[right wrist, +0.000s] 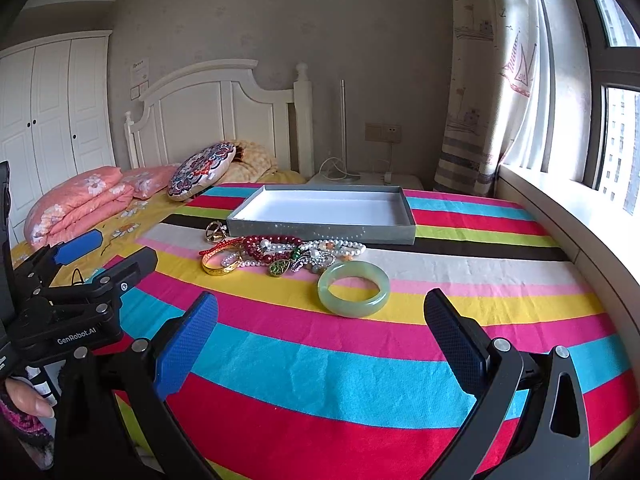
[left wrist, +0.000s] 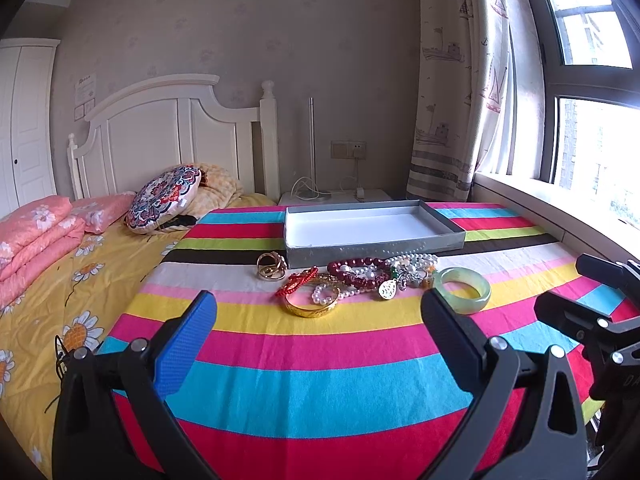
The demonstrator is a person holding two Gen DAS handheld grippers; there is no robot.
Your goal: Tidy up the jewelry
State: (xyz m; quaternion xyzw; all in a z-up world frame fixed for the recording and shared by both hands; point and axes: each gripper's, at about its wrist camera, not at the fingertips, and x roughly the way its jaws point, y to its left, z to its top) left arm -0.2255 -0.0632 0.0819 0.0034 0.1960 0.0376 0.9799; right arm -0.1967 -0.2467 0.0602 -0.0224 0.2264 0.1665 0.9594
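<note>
A shallow grey cardboard tray with a white inside (left wrist: 454, 224) sits on a bed covered with a bright striped cloth (left wrist: 320, 380). Nothing is in the tray yet, so the tidying looks like it has not started.

All the jewelry lies in a heap on the cloth, just in front of the tray. A pale green jade bangle (right wrist: 353, 289) lies at the front right of the tray, at the edge of the heap and closest to the grippers. A shiny gold bangle (left wrist: 312, 307) lies at the front left of the tray, with a red woven cord bracelet (left wrist: 295, 283) touching it. A dark red bead bracelet (left wrist: 360, 274) and a white pearl string (left wrist: 414, 260) are tangled together right in front of the tray. A gold knot ring (left wrist: 271, 266) sits just beside the tray's front left corner.

The left gripper (left wrist: 320, 320) is held above the cloth in front of the tray, its jaws spread wide and holding nothing. The right gripper (right wrist: 320, 324) is beside it, jaws also spread wide and holding nothing, pointed at the jade bangle.

Every piece is left to be moved into the tray. The jade bangle looks like the easiest one to take first, since it lies nearly free of the heap.
</note>
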